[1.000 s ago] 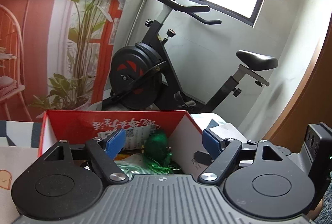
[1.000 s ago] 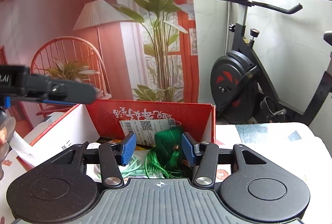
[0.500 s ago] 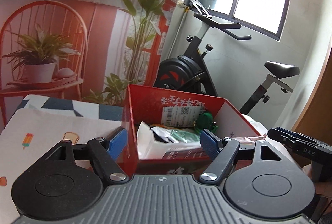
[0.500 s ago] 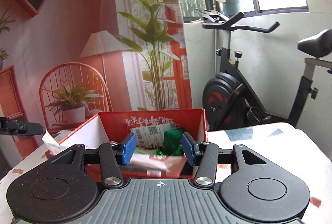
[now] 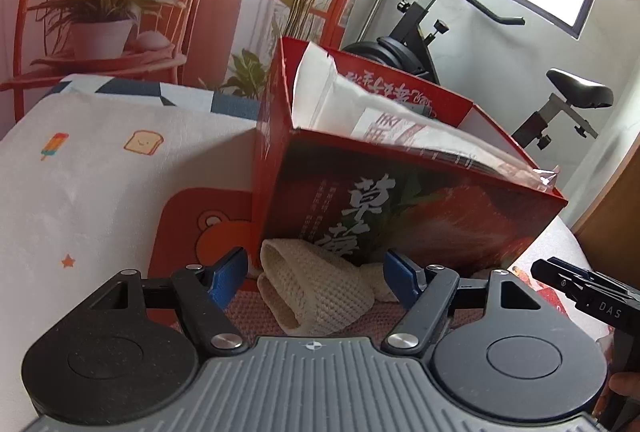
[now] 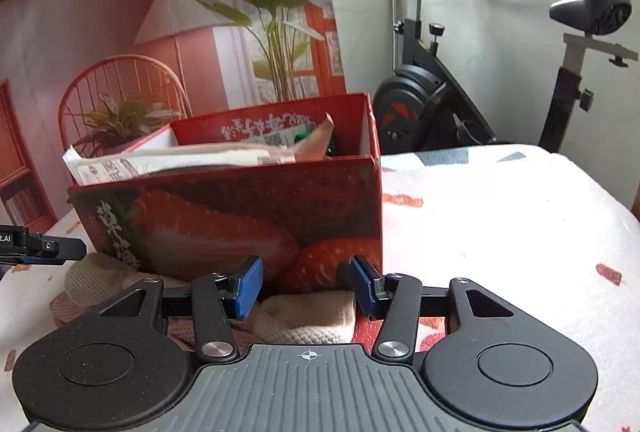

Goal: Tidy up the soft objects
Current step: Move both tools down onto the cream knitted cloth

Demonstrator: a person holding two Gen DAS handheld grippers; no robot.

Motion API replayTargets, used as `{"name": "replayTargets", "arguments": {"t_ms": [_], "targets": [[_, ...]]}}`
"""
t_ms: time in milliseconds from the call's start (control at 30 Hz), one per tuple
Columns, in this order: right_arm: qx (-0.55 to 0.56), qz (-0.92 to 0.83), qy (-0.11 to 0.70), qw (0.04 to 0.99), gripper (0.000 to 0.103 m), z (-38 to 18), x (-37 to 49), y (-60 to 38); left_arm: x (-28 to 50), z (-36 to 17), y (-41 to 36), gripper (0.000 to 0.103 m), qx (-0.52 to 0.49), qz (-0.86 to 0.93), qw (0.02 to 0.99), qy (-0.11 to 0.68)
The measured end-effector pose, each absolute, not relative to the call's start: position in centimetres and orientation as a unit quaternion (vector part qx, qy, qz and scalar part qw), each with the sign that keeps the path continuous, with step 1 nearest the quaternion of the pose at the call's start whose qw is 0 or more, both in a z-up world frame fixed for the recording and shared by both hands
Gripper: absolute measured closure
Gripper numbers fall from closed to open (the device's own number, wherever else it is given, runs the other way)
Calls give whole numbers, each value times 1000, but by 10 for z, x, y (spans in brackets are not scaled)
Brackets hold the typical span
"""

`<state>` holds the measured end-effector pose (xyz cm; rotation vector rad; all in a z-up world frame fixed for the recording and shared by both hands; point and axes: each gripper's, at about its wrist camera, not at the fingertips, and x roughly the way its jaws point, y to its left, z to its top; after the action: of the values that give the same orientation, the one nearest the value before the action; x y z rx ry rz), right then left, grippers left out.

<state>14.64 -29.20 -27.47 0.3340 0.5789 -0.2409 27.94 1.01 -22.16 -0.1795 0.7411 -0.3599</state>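
Observation:
A cream knitted piece point(image 5: 320, 296) lies on a pink knitted cloth point(image 5: 252, 316) against the front of the red strawberry box point(image 5: 400, 216). My left gripper point(image 5: 316, 278) hangs just above the piece. It is open, its jaws easing inward, and the blue pads stand either side of the knit without pressing it. Further right along the same cream knit point(image 6: 308, 316), my right gripper point(image 6: 307, 288) is open and half wide, close to the box point(image 6: 240, 216). Each gripper shows in the other's view: the right gripper point(image 5: 584, 296) and the left gripper point(image 6: 40, 246).
White packets point(image 5: 384, 111) stick out of the box's top. The table wears a white cloth point(image 6: 500, 224) printed with small pictures and a red bear patch point(image 5: 208, 216). An exercise bike point(image 6: 432, 103) stands behind the table, beside a painted backdrop.
Both grippers have pulled back from over the box and sunk to its front face. The box's inside has dropped out of sight and the cream knit has come between the pads.

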Motion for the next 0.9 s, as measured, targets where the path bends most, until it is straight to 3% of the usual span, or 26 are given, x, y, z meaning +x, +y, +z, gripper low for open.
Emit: {"name": "replayTargets", "arguments": {"t_ms": [233,300,433,900], "targets": [[192,-130,320,919,57,-305,161,-298,288,-240,9,31,-96,-160,907,377],[193,-131,326,916,57,-311,163,-296,289,-243,7,59,-91,-161,907,379],[189,-130,332,915,57,-318,164,-292,281,-246,3,73,-76,-173,908,374],[177,-128,340,915,57,-326,166,-285,269,-263,3,74,-75,-173,907,377]]}}
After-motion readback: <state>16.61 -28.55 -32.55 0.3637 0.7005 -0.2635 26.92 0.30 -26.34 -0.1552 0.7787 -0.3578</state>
